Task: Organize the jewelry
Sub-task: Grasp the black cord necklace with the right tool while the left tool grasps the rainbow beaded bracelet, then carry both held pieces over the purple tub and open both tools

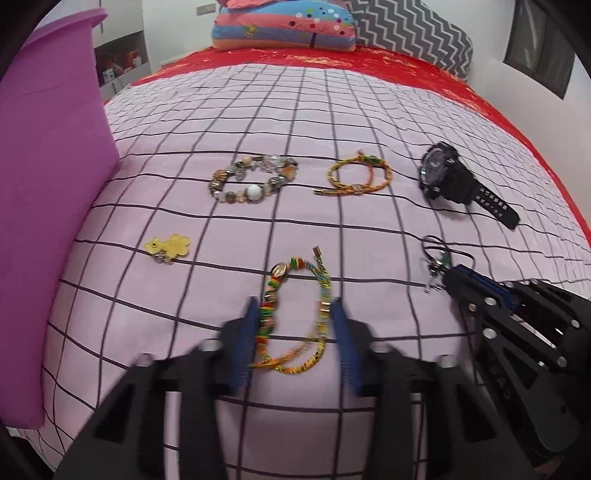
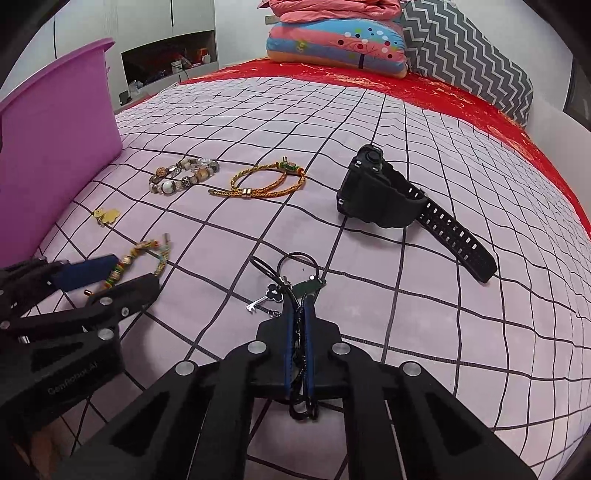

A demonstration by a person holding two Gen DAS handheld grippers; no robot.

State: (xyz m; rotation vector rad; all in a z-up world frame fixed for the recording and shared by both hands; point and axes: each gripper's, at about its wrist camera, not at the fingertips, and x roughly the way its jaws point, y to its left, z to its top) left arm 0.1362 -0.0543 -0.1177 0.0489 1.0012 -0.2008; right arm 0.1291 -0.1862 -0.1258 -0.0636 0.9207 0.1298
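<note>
A colourful braided bracelet point(image 1: 291, 317) lies on the checked bedspread, its loop between the blue pads of my left gripper point(image 1: 295, 314). The pads touch both sides of the loop. From the right wrist the same left gripper point(image 2: 125, 277) is low on the left, with the bracelet point(image 2: 147, 251) sticking out of it. My right gripper point(image 2: 300, 306) is shut on a black cord pendant point(image 2: 291, 288) with a small key and a green charm. In the left wrist view, the right gripper point(image 1: 454, 277) holds that cord point(image 1: 436, 258) at the right.
Farther back lie a beaded bracelet point(image 1: 253, 179), a yellow cord bracelet point(image 1: 356, 173) and a black watch point(image 1: 454, 181). A yellow charm point(image 1: 170, 247) sits near a purple bin point(image 1: 48, 184) at the left. Pillows point(image 1: 284, 26) are stacked at the head of the bed.
</note>
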